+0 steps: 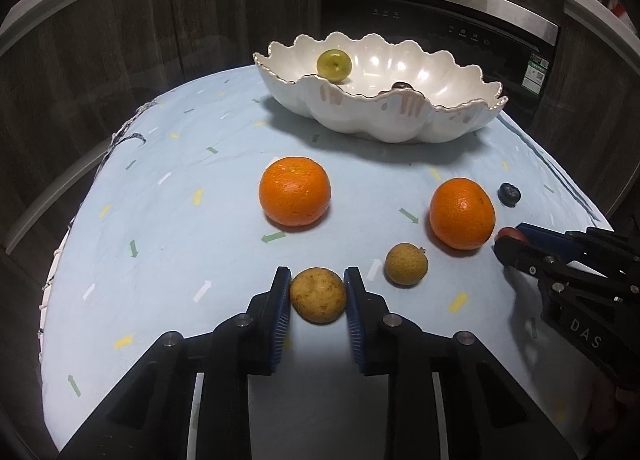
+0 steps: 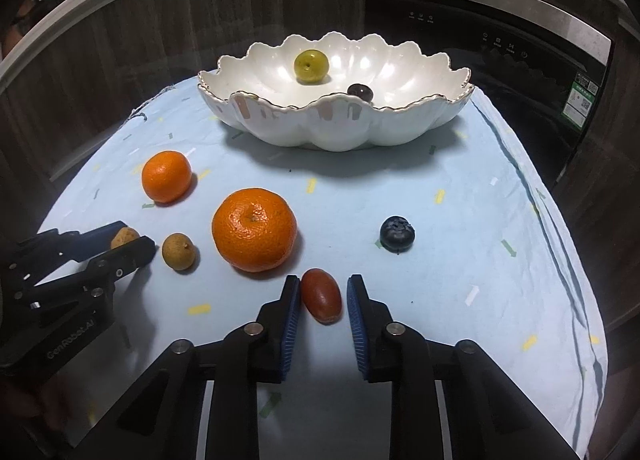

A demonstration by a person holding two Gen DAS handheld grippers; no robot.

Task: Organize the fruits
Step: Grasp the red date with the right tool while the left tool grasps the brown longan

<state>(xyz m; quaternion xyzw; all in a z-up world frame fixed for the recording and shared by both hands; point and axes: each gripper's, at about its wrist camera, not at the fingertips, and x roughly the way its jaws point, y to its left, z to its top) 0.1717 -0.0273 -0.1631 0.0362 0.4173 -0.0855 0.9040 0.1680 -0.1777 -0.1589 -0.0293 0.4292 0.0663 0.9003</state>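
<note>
The left gripper (image 1: pixel 318 292) is clamping a tan, speckled longan (image 1: pixel 318 295), both blue pads pressed against its sides while it sits on the pale blue cloth (image 1: pixel 180 220). The right gripper (image 2: pixel 323 298) is closed around a small reddish-brown oval fruit (image 2: pixel 321 295) lying tilted on the same cloth; its left pad is touching the fruit, and a thin sliver of gap seems to be showing at the right pad, though the fisheye makes that hard to judge.

A second longan (image 1: pixel 406 264) is resting just beside the held one, to its right. Two mandarins are sitting further out: one mandarin (image 1: pixel 295 191) is lying ahead of the left gripper, and the other mandarin (image 1: pixel 462 213) is lying between the second longan and a blueberry (image 1: pixel 509 194). In the right wrist view the blueberry is sitting well apart from the larger-looking mandarin, ahead and to the right of the fingers.

At the far side of the cloth a white scalloped bowl (image 1: pixel 400 120) is standing upright, holding a yellow-green round fruit (image 1: pixel 334 65) and a small dark fruit (image 2: pixel 360 92). Dark cabinet fronts (image 1: pixel 120 40) are standing behind the table.
</note>
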